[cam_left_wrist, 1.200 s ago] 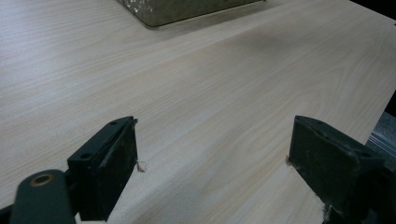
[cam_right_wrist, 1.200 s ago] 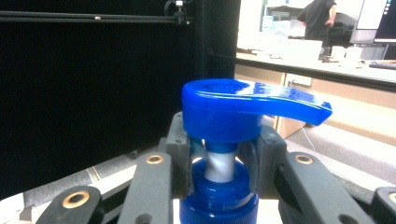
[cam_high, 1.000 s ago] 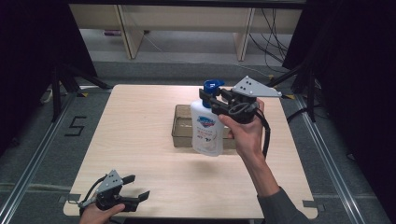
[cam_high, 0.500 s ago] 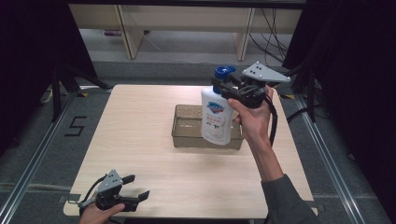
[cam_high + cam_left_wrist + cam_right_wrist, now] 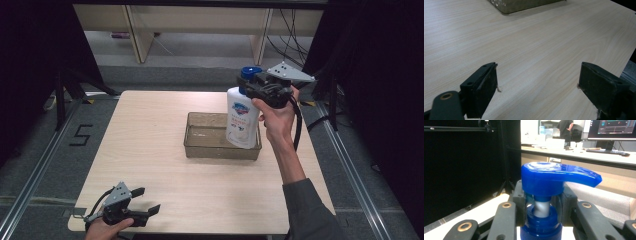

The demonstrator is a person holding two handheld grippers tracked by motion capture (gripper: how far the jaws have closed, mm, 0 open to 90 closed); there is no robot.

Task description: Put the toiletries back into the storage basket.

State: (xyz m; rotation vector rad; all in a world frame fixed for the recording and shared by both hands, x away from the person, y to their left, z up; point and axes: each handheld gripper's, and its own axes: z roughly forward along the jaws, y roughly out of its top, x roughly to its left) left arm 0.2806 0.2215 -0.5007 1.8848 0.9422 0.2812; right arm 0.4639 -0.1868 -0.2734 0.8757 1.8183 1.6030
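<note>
Pale wooden table (image 5: pixel 150 150); translucent olive rectangular plastic bin (image 5: pixel 200 140) at centre; tall white plastic pump bottle with blue pump head (image 5: pixel 242 117) hanging over the bin's right end, likely heavy if full, smooth-walled and slippery; right gripper (image 5: pixel 255 91) clamps its stiff neck below the pump head, the surest hold; left gripper (image 5: pixel 142 200) spread wide, empty, at the near edge.

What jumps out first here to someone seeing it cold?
The white pump bottle with its blue pump head, held up by the right gripper clamped at its neck, its base over the right end of the clear tray at mid-table. Next, the left gripper, jaws open and holding nothing, at the table's near left corner.
</note>
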